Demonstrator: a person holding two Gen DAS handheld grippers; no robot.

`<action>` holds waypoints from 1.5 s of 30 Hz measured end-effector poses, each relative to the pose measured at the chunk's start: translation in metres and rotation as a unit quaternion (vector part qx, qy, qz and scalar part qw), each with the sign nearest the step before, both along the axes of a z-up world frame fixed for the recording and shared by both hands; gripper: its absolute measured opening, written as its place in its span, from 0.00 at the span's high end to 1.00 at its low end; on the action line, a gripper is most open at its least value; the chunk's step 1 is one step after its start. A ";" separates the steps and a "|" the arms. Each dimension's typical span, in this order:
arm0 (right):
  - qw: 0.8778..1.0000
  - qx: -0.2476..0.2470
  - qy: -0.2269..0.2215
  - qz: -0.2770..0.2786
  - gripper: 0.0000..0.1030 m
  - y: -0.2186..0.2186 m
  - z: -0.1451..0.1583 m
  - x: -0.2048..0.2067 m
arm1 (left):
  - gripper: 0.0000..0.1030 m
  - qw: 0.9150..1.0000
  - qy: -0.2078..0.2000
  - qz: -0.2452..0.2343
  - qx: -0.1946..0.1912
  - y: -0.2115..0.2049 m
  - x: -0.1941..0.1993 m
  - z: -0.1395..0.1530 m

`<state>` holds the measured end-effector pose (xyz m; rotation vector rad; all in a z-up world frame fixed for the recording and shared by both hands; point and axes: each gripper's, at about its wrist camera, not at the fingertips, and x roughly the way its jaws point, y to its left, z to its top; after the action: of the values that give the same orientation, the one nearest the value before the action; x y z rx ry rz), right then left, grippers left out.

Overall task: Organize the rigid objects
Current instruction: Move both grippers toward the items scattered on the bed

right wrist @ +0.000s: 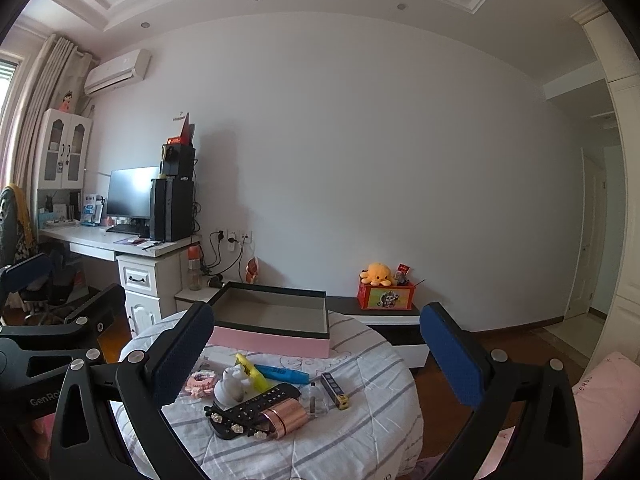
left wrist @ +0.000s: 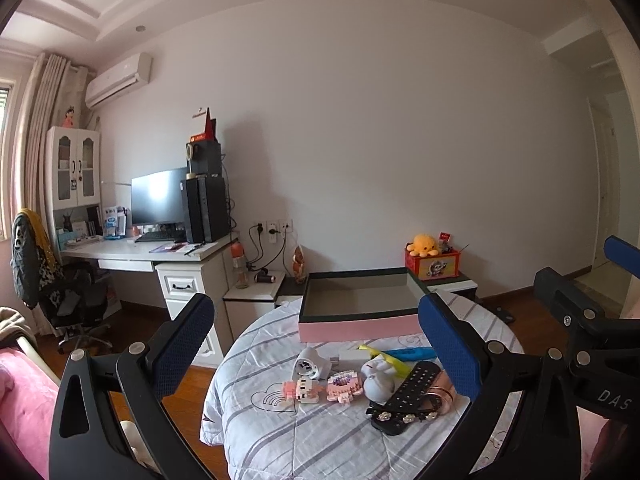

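Note:
A round table with a striped cloth (left wrist: 280,432) (right wrist: 360,440) holds an open, empty pink box with a dark rim (left wrist: 360,326) (right wrist: 272,342) at its far side. In front of it lie small rigid items: a black remote (left wrist: 412,390) (right wrist: 260,398), a copper cylinder (right wrist: 286,420), a white figurine (left wrist: 378,378) (right wrist: 232,386), pink block toys (left wrist: 342,386) (right wrist: 200,384), a blue pen-like item (left wrist: 412,354) (right wrist: 282,374), a yellow item (right wrist: 250,370), a small glass bottle (right wrist: 314,400). My left gripper (left wrist: 320,348) and right gripper (right wrist: 316,360) are both open and empty, held above the table.
A white desk with monitor and computer tower (left wrist: 200,208) stands at the left wall, with an office chair (left wrist: 60,292) beside it. A low cabinet behind the table carries a red box with a yellow plush (left wrist: 430,258) (right wrist: 384,288). Pink bedding (left wrist: 20,400) lies at the lower left.

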<state>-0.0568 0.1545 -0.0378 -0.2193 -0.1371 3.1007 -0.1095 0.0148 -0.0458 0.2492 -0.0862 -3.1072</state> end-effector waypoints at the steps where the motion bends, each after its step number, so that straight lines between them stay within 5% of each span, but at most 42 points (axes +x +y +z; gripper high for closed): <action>1: 1.000 -0.001 -0.003 0.003 0.00 0.000 -0.001 -0.004 | 0.00 1.000 -0.004 0.001 0.001 -0.001 -0.004 0.000; 23: 0.998 -0.015 -0.063 0.006 0.00 0.013 -0.006 -0.058 | 0.00 0.998 -0.067 -0.014 0.002 0.007 -0.066 -0.010; 30: 0.994 -0.021 -0.108 0.012 0.00 0.016 -0.034 -0.078 | 0.00 0.994 -0.111 -0.021 0.005 0.008 -0.085 -0.038; 45: 0.974 -0.021 -0.225 0.008 0.00 0.040 -0.117 -0.105 | 0.00 0.970 -0.243 -0.027 0.008 -0.019 -0.111 -0.124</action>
<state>-0.1620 0.1943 -0.1550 -0.9223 -0.0831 3.0107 -0.2202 -0.0041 -0.1696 1.0173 -0.0771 -3.0202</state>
